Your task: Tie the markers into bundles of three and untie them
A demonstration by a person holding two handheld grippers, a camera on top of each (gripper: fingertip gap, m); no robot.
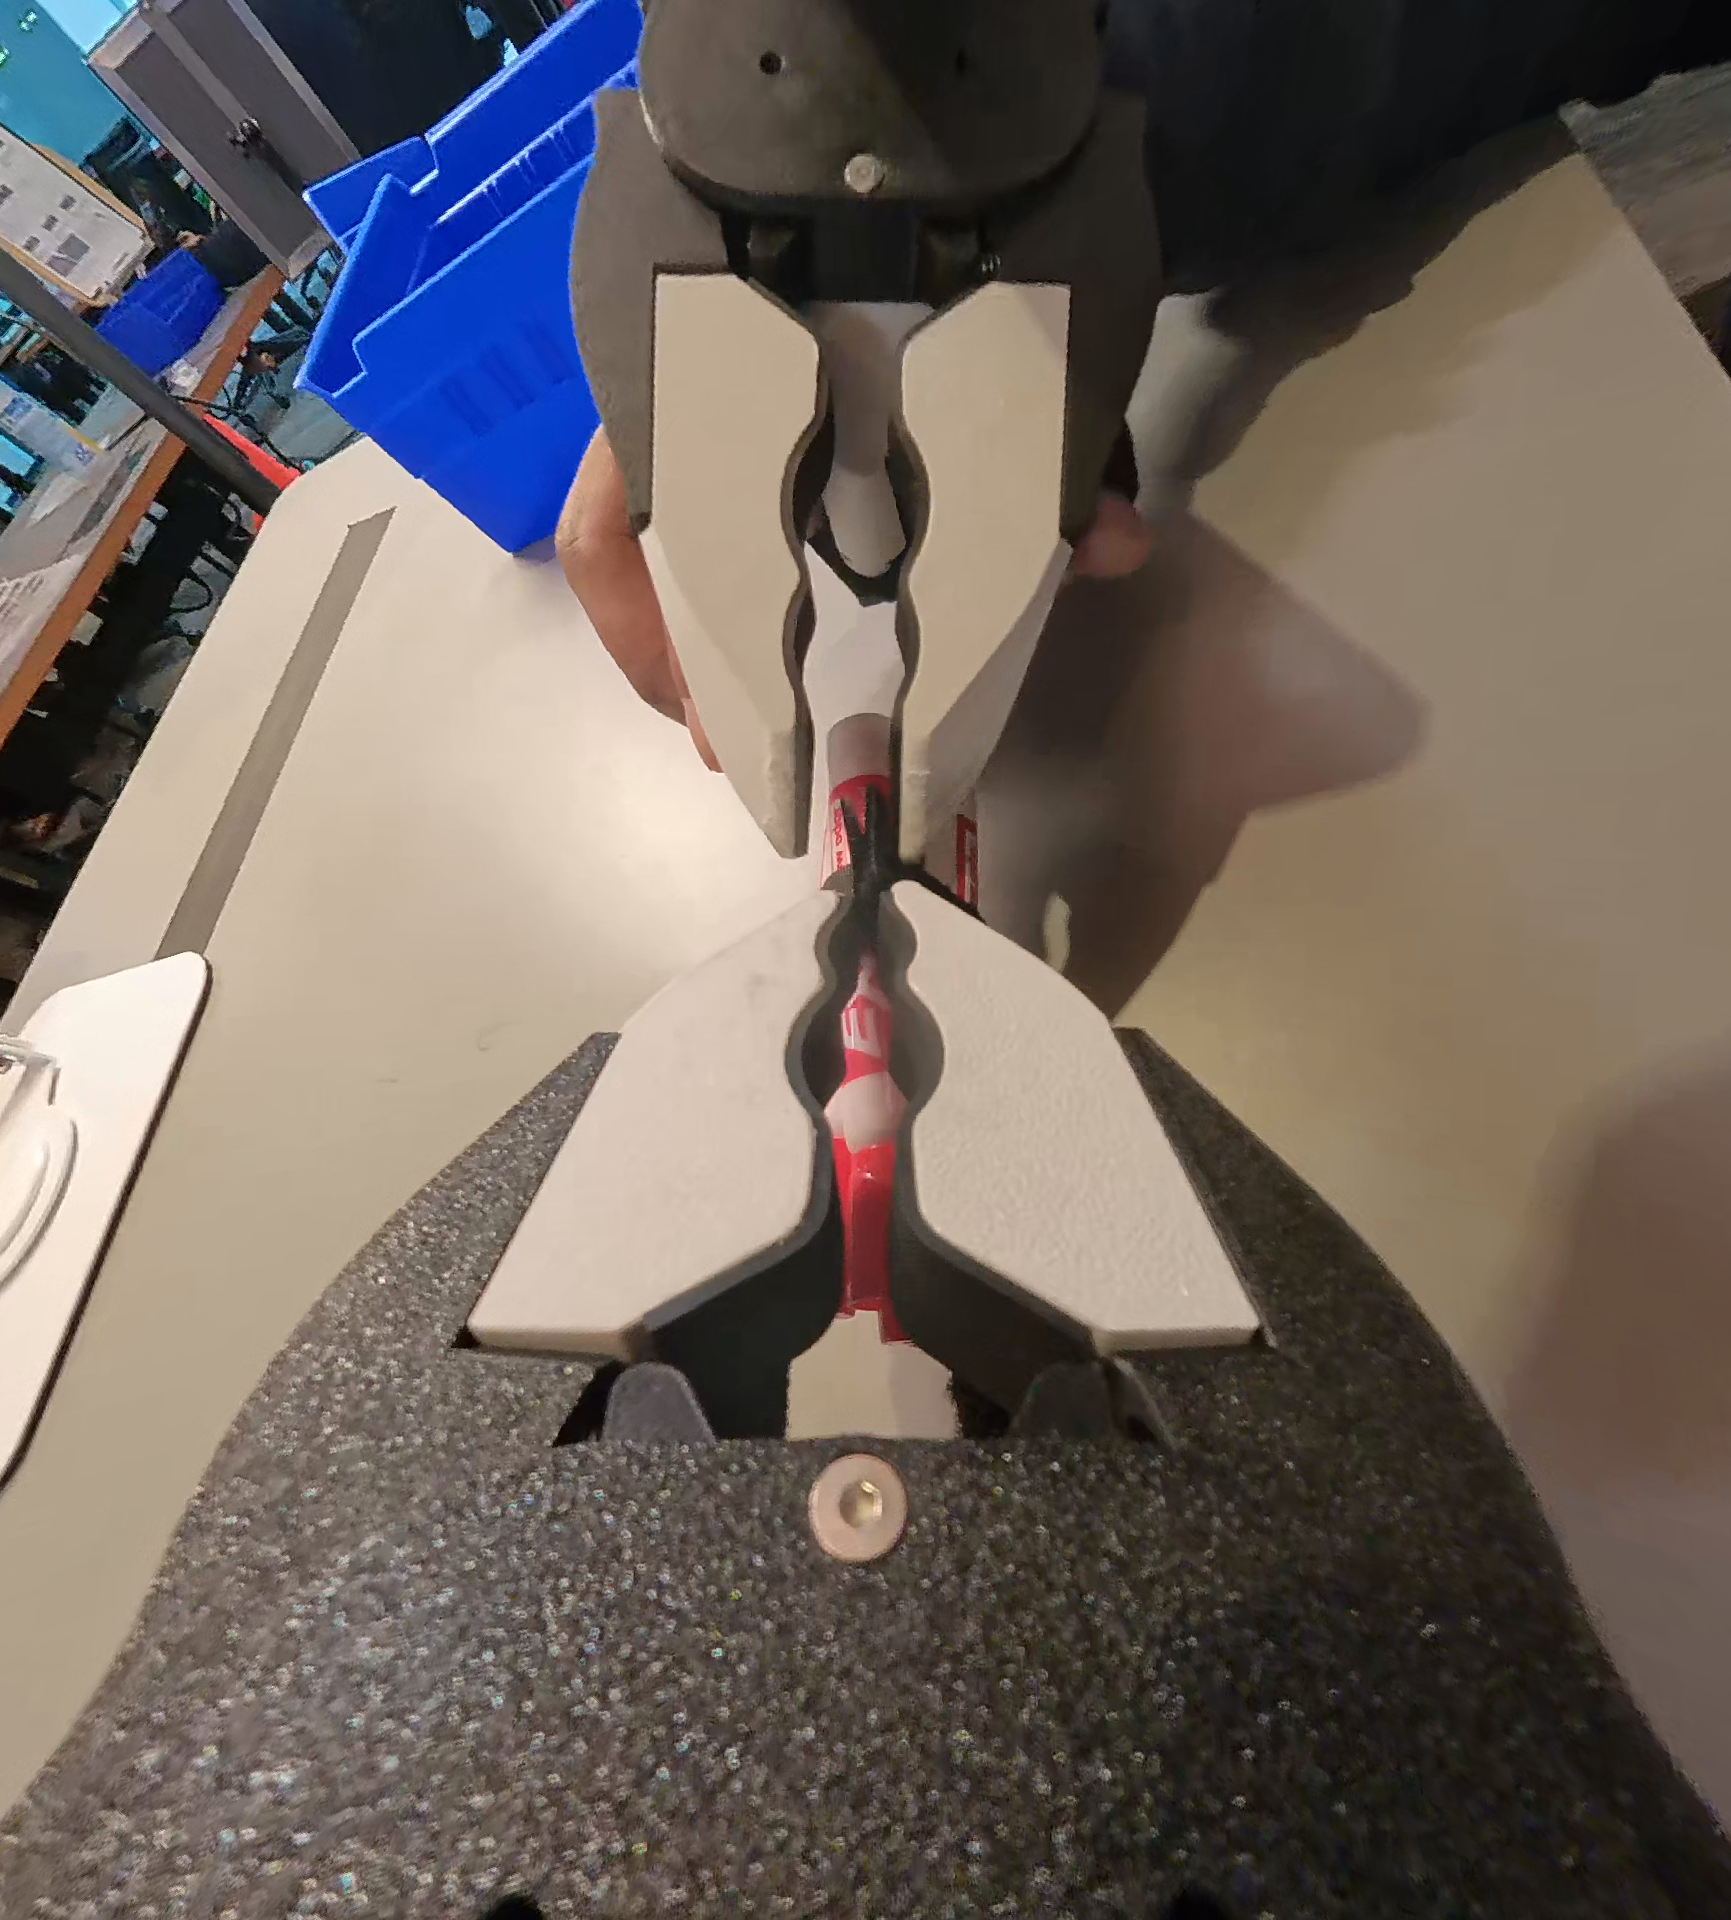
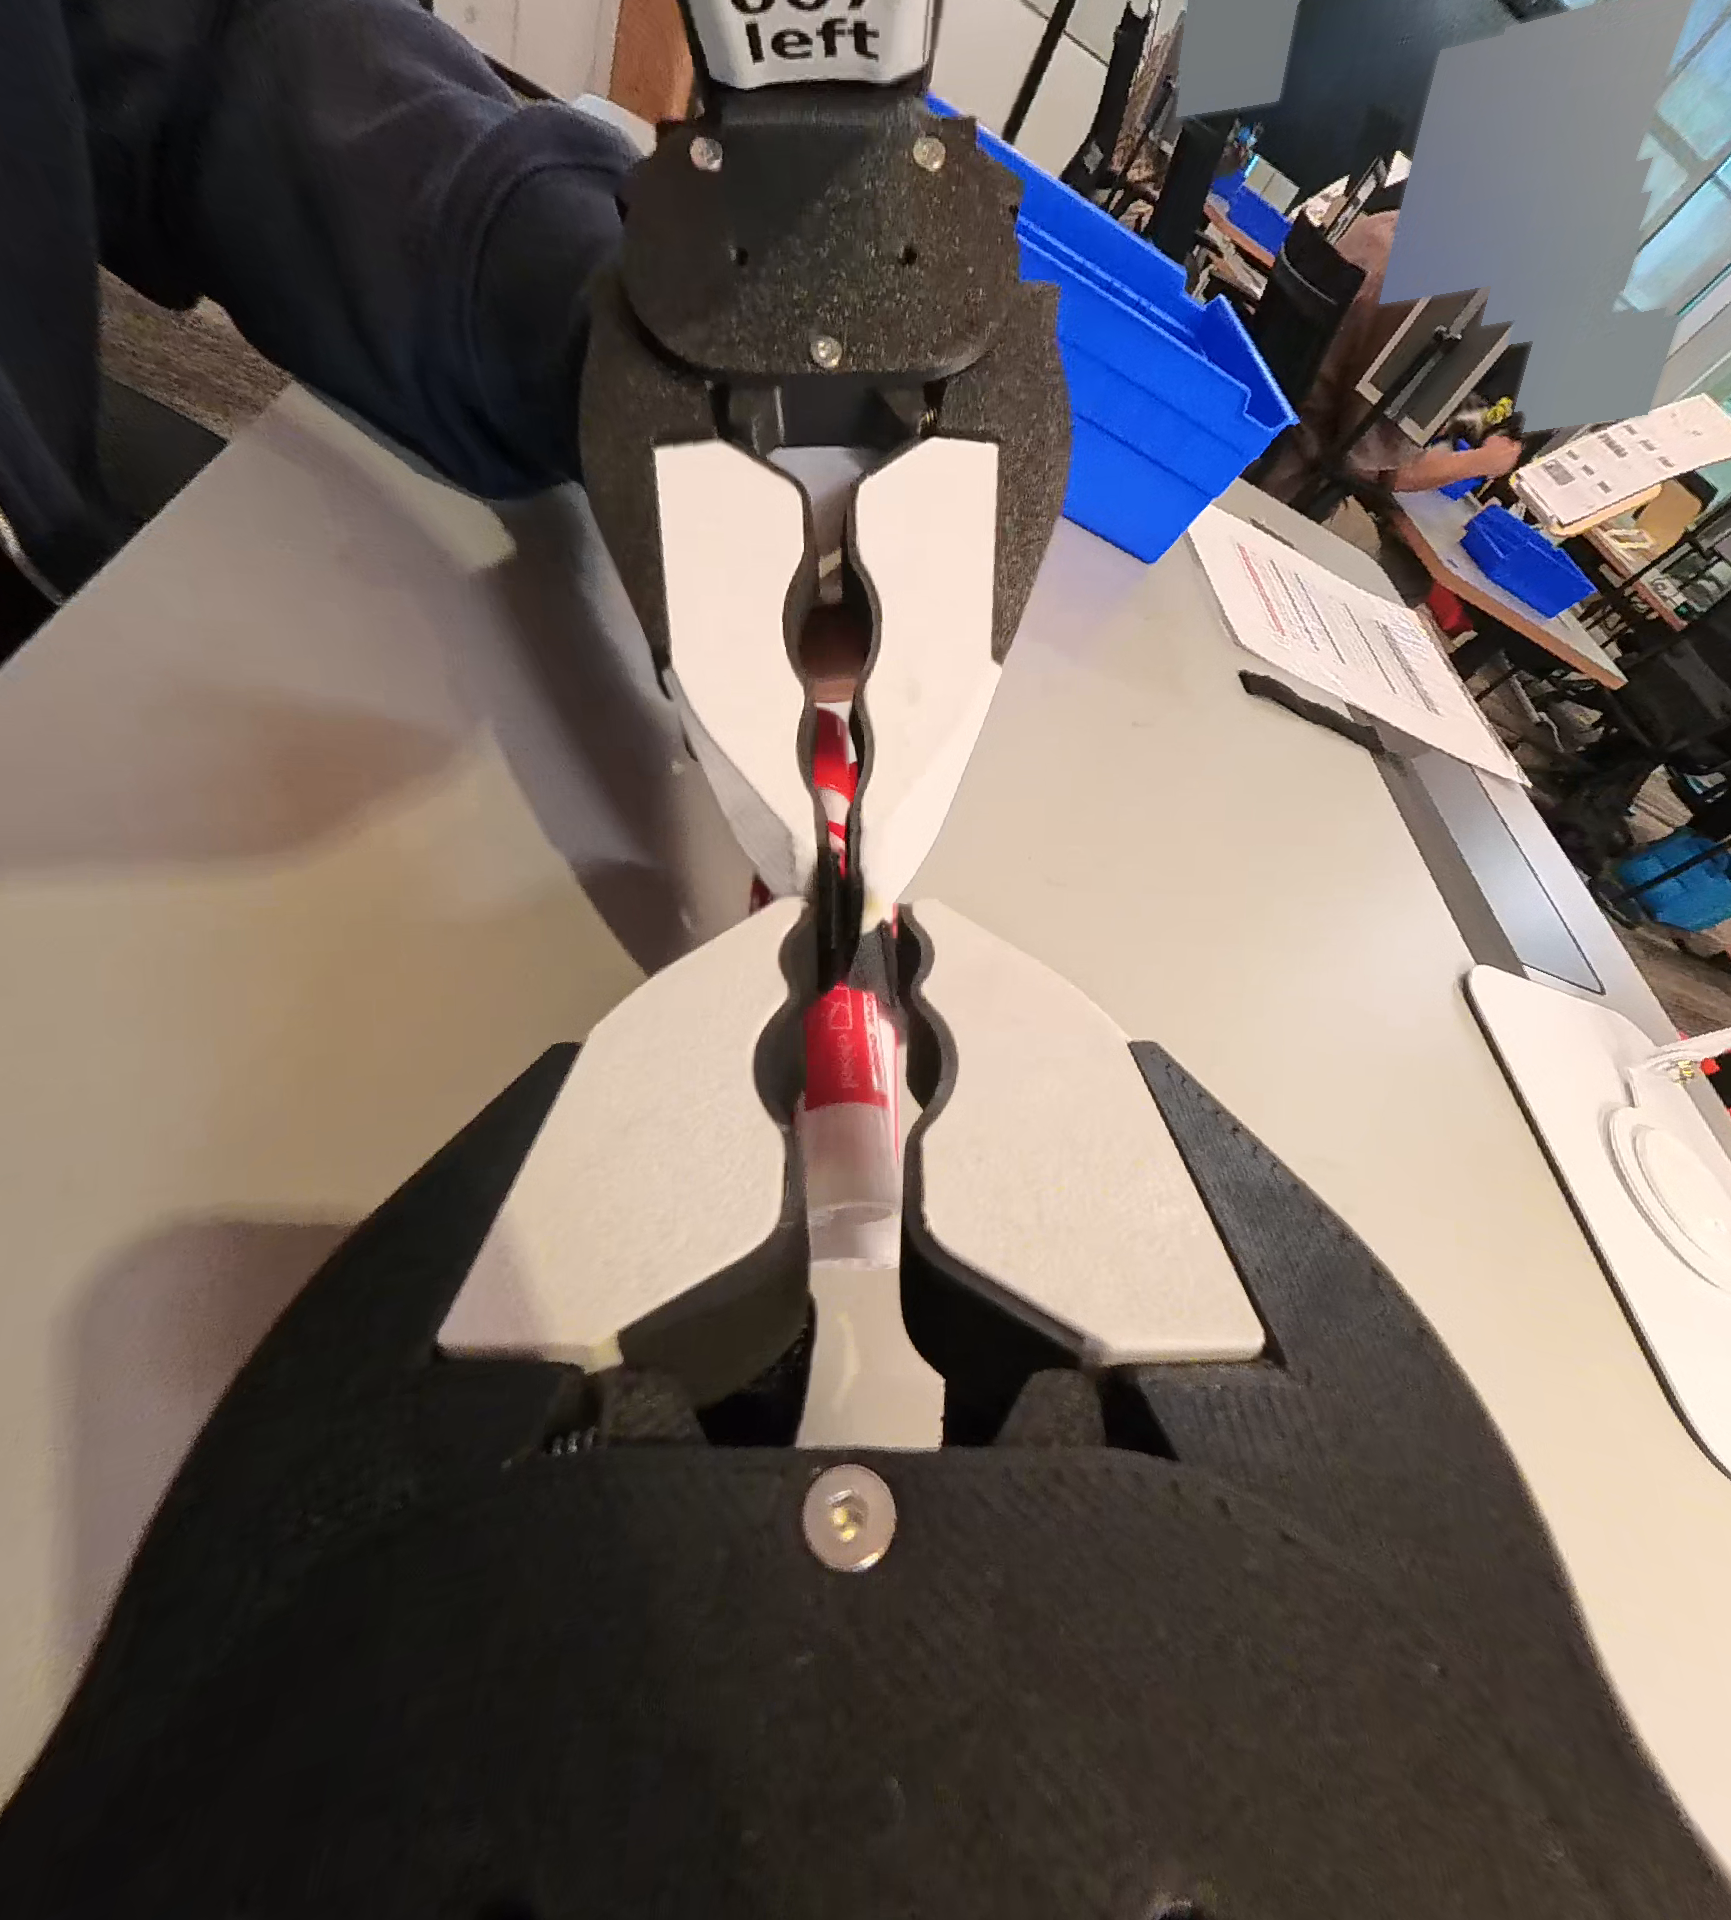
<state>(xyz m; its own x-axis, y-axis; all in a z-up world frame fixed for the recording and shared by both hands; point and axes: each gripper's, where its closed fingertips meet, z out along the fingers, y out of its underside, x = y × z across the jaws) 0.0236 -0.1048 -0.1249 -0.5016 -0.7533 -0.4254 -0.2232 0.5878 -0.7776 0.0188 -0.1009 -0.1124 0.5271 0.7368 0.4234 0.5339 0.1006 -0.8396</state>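
markers [image 2: 845,1081], red and white, lie on the bench [image 1: 445,790] straight under both grippers, which meet tip to tip above them. a black tie [image 1: 869,847] runs up off the bundle into the gap between the tips. left gripper [image 1: 866,920] has its fingers closed on the tie, pads pinched right on it. right gripper [image 2: 861,920] has its fingers parted a little; the tie passes between them but i can't see the pads pressing on it, so i read it as not holding.

risk as i judge it: only one side has the tie. if the left pulls, the loose end slips through the right fingers or the bundle drags along the bench. blue bin [image 1: 445,343] behind, well apart, no issue.
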